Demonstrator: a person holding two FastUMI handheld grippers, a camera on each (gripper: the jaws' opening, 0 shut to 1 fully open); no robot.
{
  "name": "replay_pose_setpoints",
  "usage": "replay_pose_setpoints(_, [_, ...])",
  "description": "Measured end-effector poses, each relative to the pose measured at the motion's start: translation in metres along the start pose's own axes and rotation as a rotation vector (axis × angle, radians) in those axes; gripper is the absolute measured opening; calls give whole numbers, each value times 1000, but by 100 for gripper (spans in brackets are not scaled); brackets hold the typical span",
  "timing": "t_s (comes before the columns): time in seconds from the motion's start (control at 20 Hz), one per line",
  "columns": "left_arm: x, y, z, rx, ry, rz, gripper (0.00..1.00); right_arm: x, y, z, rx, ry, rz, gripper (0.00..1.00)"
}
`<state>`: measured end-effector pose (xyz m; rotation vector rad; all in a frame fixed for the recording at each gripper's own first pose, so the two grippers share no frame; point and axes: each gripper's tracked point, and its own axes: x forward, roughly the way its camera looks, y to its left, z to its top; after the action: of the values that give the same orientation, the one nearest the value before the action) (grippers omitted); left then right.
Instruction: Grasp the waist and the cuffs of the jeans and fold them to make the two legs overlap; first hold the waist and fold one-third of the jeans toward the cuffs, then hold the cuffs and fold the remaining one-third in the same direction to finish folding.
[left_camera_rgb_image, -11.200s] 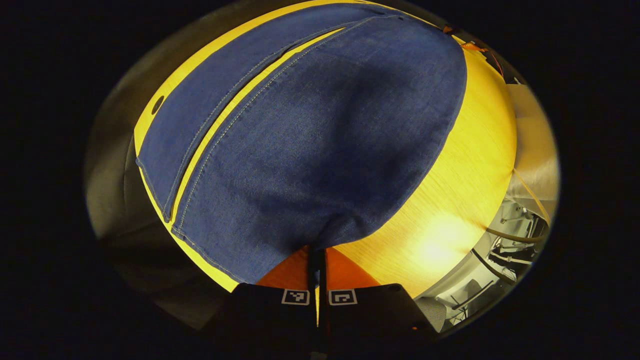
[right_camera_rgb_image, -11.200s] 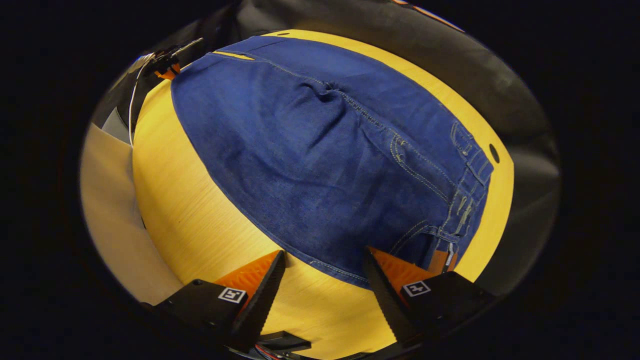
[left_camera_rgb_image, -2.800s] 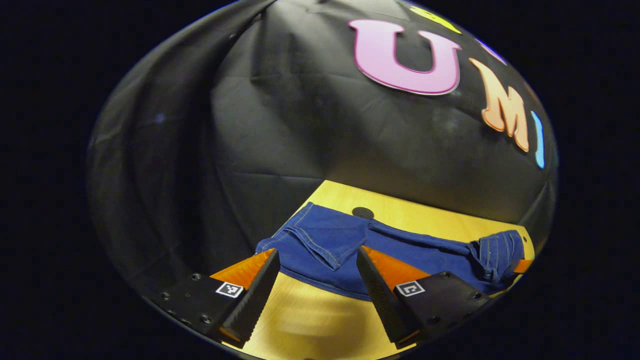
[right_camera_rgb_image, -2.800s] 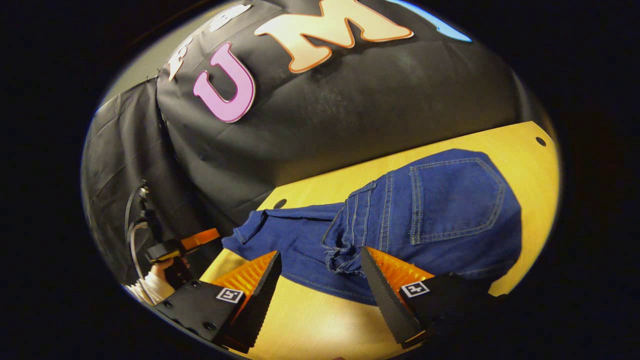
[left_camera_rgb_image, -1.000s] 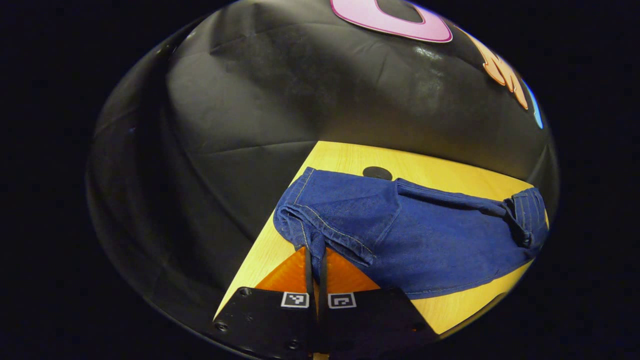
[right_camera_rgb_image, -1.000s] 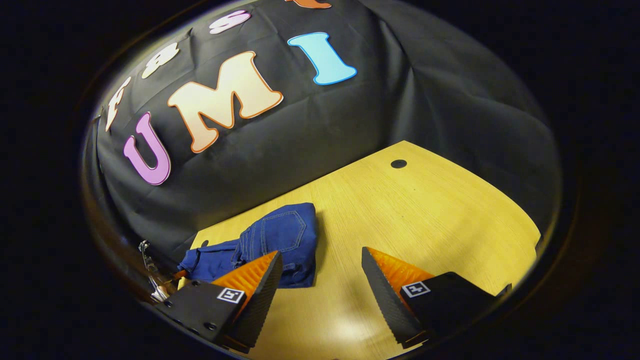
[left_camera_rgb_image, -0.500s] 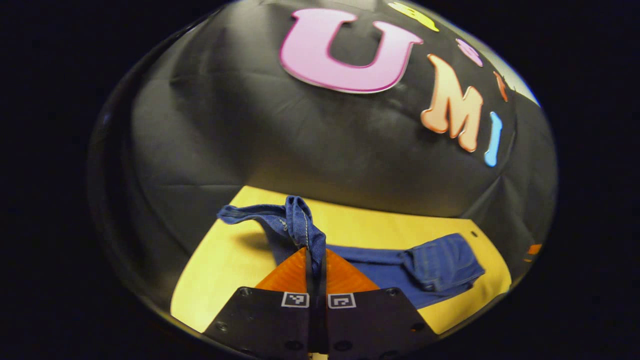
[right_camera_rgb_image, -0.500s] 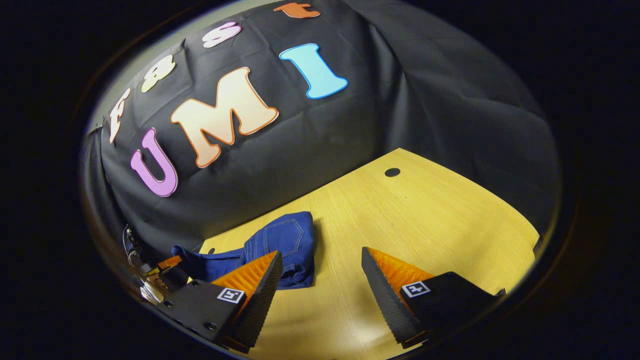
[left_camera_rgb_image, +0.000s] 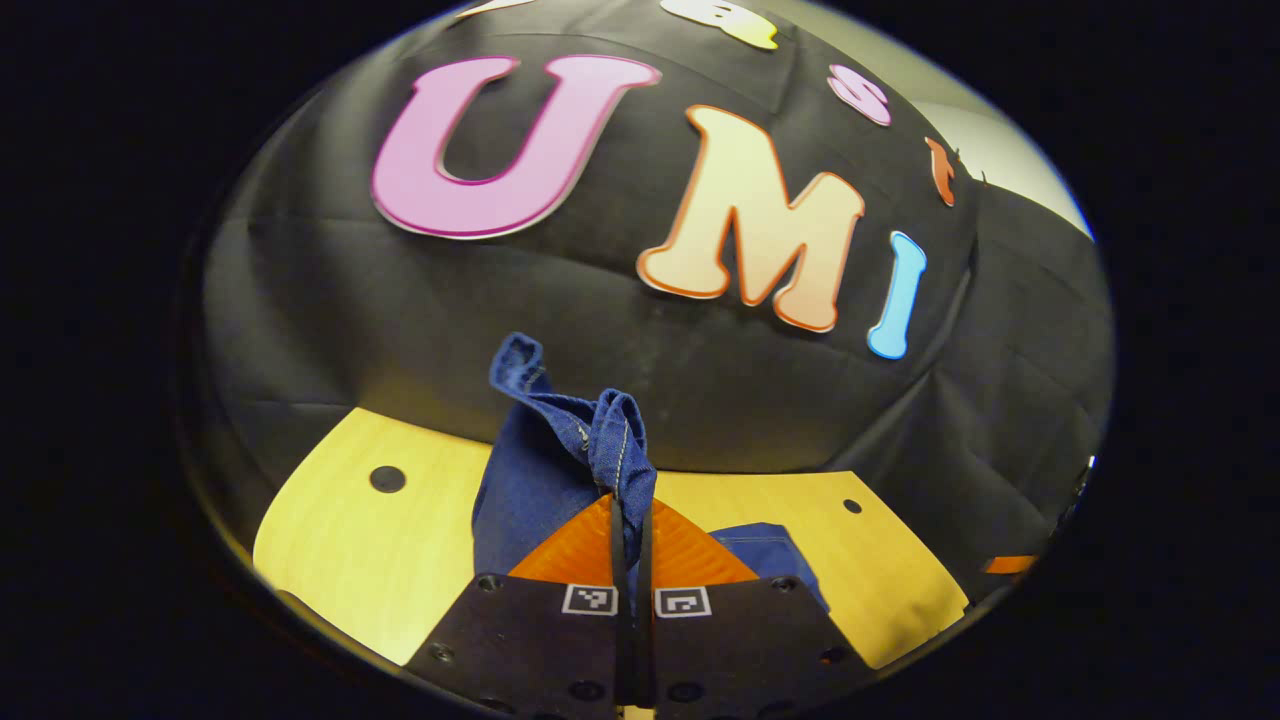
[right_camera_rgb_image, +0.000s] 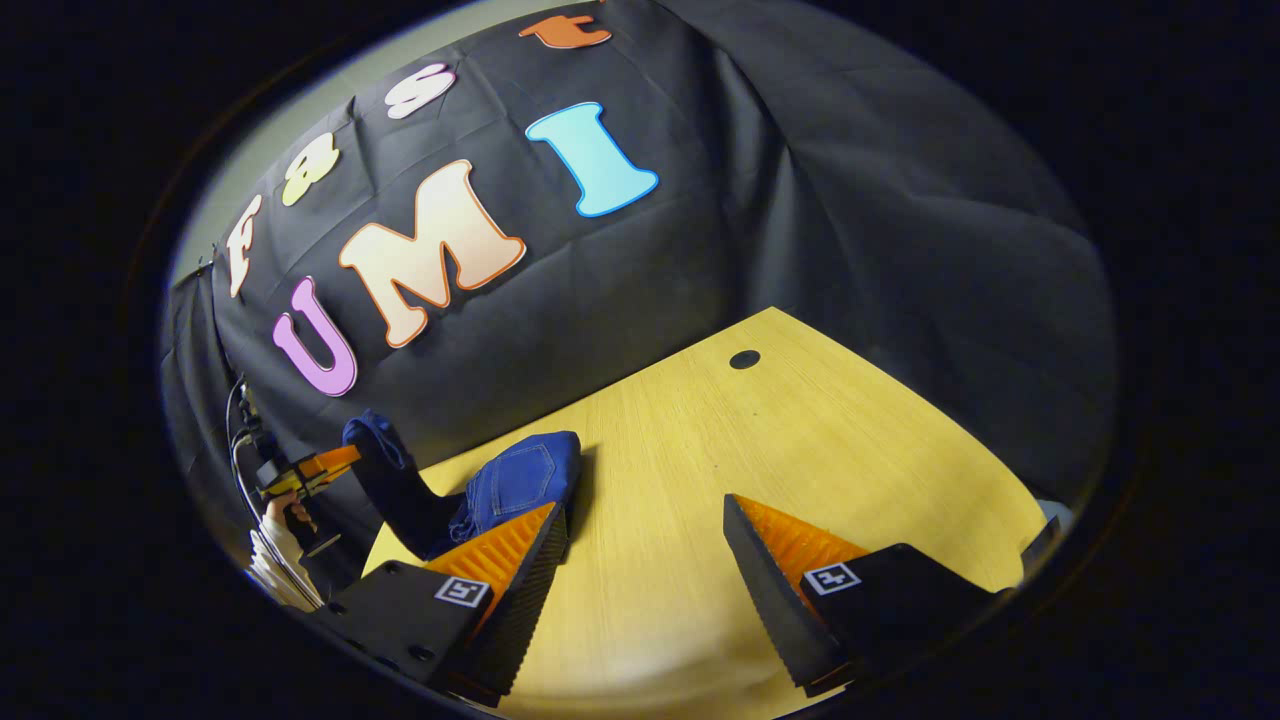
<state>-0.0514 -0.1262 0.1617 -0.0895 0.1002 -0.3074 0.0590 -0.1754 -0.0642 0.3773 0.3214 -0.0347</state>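
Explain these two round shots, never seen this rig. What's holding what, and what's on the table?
No robot arm here: a person holds a two-finger gripper in each hand, and a fisheye camera rides on each one, looking along its fingers.

Left gripper view: the left gripper has its jaws shut on the cuff end of the jeans, lifted up off the wooden table.

Right gripper view: the right gripper hovers over the table with jaws open and nothing between them. Farther off it shows the folded waist part of the jeans lying on the table, the lifted leg, and the person's hand holding the left gripper.
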Motion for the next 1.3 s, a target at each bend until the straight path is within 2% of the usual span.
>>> replay_pose_setpoints(0.15, [26,-52,-19,9,47,-29,0,-3,-17,-1,-12,19,23,93])
replay_pose_setpoints(0.2, [33,-68,-27,13,61,-38,0,-4,-21,-2,-17,29,33,98])
replay_pose_setpoints(0.25, [38,-83,-37,15,74,-49,0,-4,-22,-2,-18,38,44,93])
replay_pose_setpoints(0.3, [43,-97,-42,20,81,-62,0,-4,-22,-3,-17,45,58,98])
replay_pose_setpoints(0.45, [48,-128,-68,87,115,-82,0,-2,-17,-6,-22,64,92,98])
replay_pose_setpoints(0.6, [45,-137,-111,187,175,-76,0,1,-12,-15,-53,91,120,98])
replay_pose_setpoints(0.8, [33,-140,-181,253,265,-55,0,-2,1,-24,-73,122,166,98])
replay_pose_setpoints(1.0, [34,-136,-216,317,315,10,0,-11,6,-33,-109,136,168,98])
replay_pose_setpoints(1.1, [34,-144,-222,320,320,3,2,-18,14,-37,-104,144,168,98])
replay_pose_setpoints(1.15, [30,-151,-226,304,323,-16,6,-21,18,-38,-100,144,168,98])
replay_pose_setpoints(1.25, [21,-164,-220,268,307,-49,43,-25,28,-39,-99,131,156,98])
replay_pose_setpoints(1.3, [13,-162,-213,271,290,-38,61,-27,33,-40,-96,123,149,98])
